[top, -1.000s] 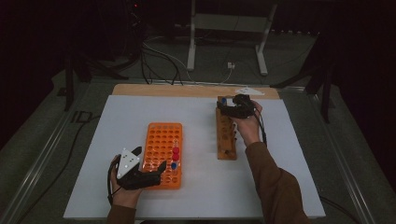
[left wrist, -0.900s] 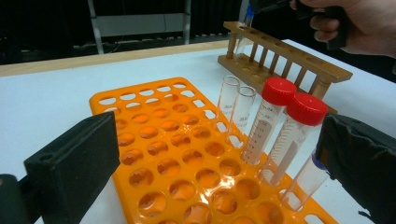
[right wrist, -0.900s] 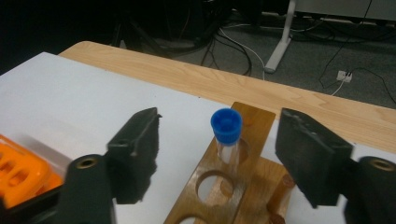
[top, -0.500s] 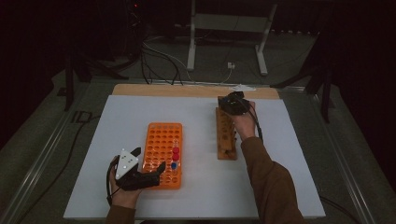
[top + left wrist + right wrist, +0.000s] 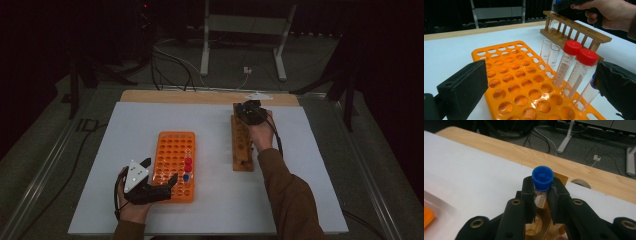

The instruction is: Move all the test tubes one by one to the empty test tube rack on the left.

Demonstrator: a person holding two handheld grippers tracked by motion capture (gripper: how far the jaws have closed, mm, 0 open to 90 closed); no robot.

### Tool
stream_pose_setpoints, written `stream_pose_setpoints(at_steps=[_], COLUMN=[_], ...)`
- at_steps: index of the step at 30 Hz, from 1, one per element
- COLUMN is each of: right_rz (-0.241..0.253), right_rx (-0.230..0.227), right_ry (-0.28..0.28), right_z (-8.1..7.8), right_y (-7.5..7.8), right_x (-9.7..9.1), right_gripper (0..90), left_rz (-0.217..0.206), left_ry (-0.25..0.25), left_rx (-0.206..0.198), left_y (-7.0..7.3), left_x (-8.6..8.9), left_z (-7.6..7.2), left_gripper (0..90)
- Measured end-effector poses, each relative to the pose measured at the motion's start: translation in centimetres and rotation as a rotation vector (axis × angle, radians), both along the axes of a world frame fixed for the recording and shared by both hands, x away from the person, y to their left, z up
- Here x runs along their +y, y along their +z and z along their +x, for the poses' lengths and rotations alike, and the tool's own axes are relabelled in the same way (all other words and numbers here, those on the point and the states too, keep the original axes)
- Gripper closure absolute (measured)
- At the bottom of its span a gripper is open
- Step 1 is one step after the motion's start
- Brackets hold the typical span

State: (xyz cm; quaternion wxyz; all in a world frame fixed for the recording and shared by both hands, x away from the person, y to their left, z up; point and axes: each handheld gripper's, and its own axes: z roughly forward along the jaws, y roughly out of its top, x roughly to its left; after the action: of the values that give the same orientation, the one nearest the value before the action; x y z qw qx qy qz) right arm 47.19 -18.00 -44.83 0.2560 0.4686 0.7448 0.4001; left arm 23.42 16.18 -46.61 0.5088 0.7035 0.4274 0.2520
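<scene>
Blue-capped clear plastic tube (image 5: 542, 180) sat pinched in the just-closed right tongs (image 5: 541, 195) above the wooden rack (image 5: 241, 145); left tongs (image 5: 536, 82) gaped, released.

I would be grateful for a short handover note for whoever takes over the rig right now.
Right gripper: jaws have just closed on the blue-capped tube, which stands in the far end of the wooden rack.
Left gripper: open, holding nothing, at the near left corner of the orange rack.
Orange rack: two red-capped tubes, one blue-capped, two uncapped.
Done: tube gripped at the wooden rack.
Left: probably lift it out and carry it to the orange rack.
</scene>
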Motion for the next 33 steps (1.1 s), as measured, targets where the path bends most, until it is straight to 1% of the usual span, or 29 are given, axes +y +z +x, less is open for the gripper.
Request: stream_pose_setpoints(at_steps=[3, 7, 13, 17, 19, 22, 27, 33], right_rz=[0.007, 0.017, 0.015, 0.04, 0.047, 0.063, 0.083, 0.131], right_rx=[-0.011, -0.047, -0.128, -0.179, -0.194, -0.211, -0.219, -0.227], right_ry=[-0.003, 0.001, 0.026, 0.041, 0.051, 0.076, 0.12, 0.176], right_z=[-0.3, -0.8, -2.2, -3.4, -4.1, -5.1, -6.9, -9.1], right_y=[0.1, 0.8, 3.0, 4.6, 5.2, 5.7, 6.1, 6.0], right_x=[-0.2, -0.5, -1.0, -1.7, -2.0, -2.3, -2.5, -2.6], right_gripper=[76.9, 76.9, 76.9, 76.9, 76.8, 76.8, 76.8, 76.8], left_rz=[0.002, 0.005, 0.008, 0.008, 0.009, -0.001, -0.018, 0.007], left_ry=[-0.001, -0.003, -0.003, 0.002, 0.008, 0.021, 0.024, 0.004], left_rx=[0.0, -0.001, -0.002, -0.008, -0.022, -0.044, -0.063, -0.105], left_y=[0.0, 0.0, 0.0, 0.1, 0.2, 0.7, 1.7, 3.2], left_x=[0.0, -0.1, -0.1, -0.2, -0.1, 0.0, 0.0, -1.5], left_z=[0.0, 0.0, 0.0, -0.1, -0.2, -0.3, -0.4, -0.6], left_gripper=[0.4, 0.5, 0.5, 0.5, 0.5, 0.5, 0.5, 1.5])
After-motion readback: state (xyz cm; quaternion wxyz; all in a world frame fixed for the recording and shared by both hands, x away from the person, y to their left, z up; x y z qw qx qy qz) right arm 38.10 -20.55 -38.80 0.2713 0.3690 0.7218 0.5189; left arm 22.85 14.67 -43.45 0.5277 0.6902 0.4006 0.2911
